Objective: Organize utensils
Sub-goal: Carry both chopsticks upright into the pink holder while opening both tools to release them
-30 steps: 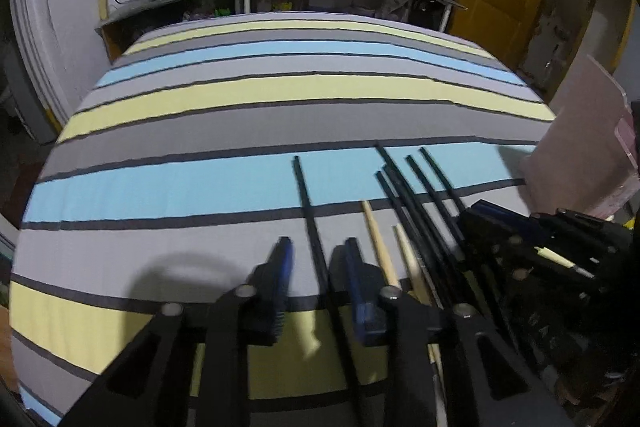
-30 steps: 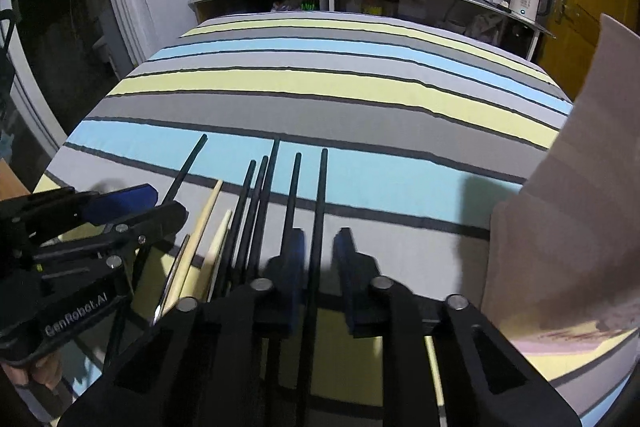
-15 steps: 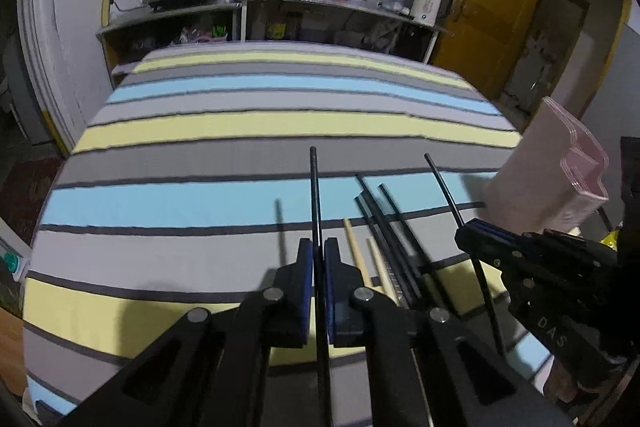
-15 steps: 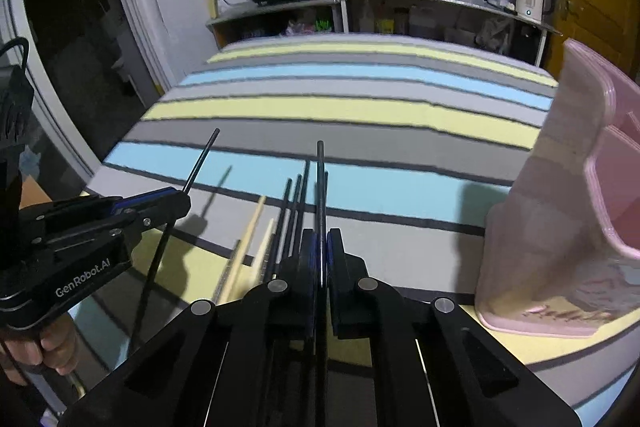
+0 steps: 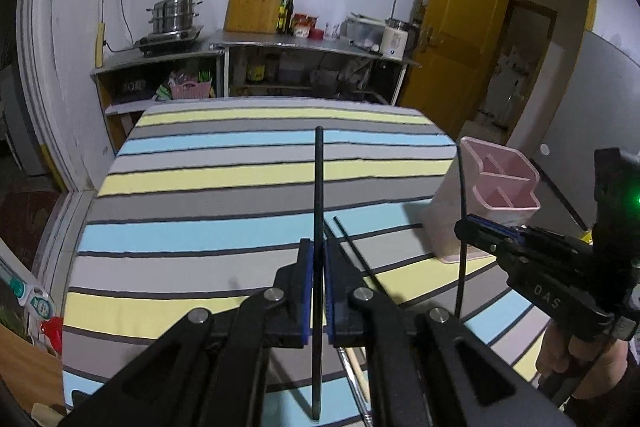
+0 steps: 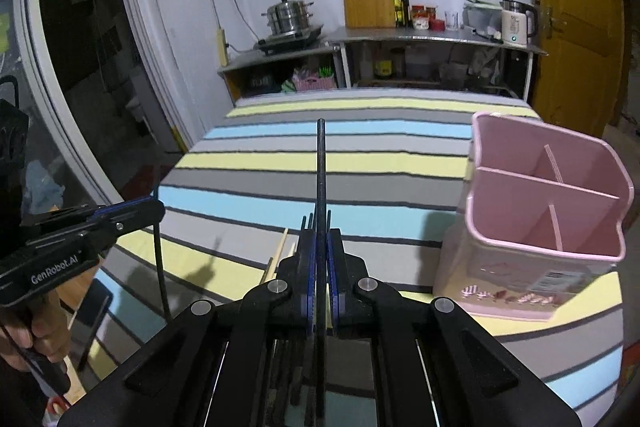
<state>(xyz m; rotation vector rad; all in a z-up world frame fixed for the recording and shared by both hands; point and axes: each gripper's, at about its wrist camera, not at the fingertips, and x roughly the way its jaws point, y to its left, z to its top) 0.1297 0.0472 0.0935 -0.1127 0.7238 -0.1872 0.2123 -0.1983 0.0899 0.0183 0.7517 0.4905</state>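
Two thin black chopsticks, one (image 5: 319, 187) pinched in the left gripper (image 5: 316, 259), one (image 6: 320, 171) in the right gripper (image 6: 319, 259).

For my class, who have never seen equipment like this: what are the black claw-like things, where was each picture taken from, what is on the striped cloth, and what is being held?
There is no robot. A person holds a hand-operated two-finger gripper in each hand, and each carries a wide-angle camera looking forward along its fingers.

The left wrist view shows the left gripper at the bottom, shut on a black chopstick. The right gripper shows at that picture's right edge.

The right wrist view shows the right gripper up close, shut on another black chopstick.

On the striped tablecloth stands a pink utensil holder with dividers and nothing visible inside. Below the grippers lie more chopsticks, some black, some pale wood.
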